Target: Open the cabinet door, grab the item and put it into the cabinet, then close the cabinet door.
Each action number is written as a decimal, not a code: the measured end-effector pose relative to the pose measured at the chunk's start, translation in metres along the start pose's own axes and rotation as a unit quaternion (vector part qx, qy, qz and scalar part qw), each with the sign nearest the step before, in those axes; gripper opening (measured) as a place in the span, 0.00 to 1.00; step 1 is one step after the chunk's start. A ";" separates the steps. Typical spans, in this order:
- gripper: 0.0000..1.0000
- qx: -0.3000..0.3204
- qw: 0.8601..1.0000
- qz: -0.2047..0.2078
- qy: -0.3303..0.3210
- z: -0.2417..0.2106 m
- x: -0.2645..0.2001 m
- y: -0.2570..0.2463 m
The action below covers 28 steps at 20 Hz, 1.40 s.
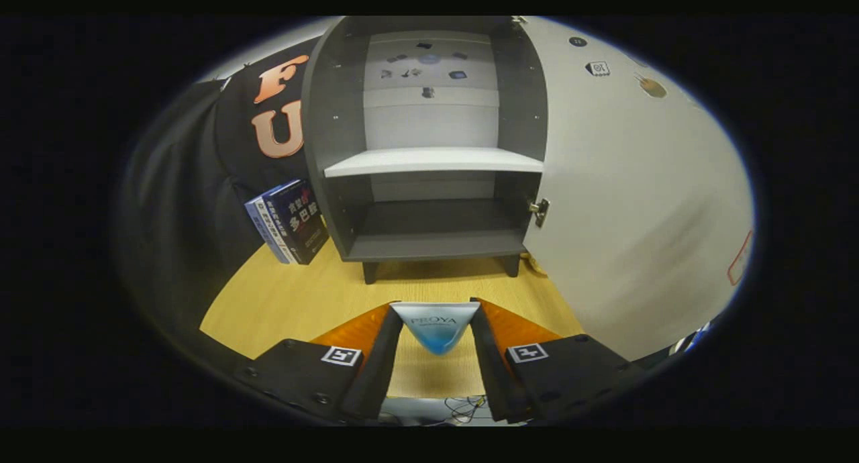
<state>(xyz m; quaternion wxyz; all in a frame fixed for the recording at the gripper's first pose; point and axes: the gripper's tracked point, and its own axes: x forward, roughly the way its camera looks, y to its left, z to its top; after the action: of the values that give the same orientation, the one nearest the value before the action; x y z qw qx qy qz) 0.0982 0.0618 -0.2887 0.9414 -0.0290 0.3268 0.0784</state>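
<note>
Gripping a small white-and-blue item (436, 329) between its two fingers, the gripper (436, 339) holds it pinched from both sides above the wooden tabletop (282, 302). Ahead of the fingers stands the dark grey cabinet (429, 235) on short legs, its interior divided by a pale shelf (433, 161) into an upper and a lower compartment, both bare. The white cabinet door (631, 194) is swung wide open to the right, a metal hinge (539, 211) visible at its inner edge. Left of the cabinet, two books (288, 221) lean against the booth's black cloth wall (181, 201).
</note>
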 end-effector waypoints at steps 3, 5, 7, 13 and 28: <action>0.65 0.023 1.000 0.019 -0.010 0.038 -0.016 0.014; 0.65 0.019 0.999 0.019 -0.024 0.065 -0.022 0.017; 0.65 0.005 0.999 0.013 -0.032 0.090 -0.027 0.019; 0.65 -0.012 0.999 0.017 -0.050 0.151 -0.032 0.035; 0.65 -0.017 0.996 0.028 -0.085 0.281 0.051 0.011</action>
<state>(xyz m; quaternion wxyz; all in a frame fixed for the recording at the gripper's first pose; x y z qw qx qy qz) 0.3072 0.1086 -0.1000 0.9626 -0.0286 0.2447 0.1124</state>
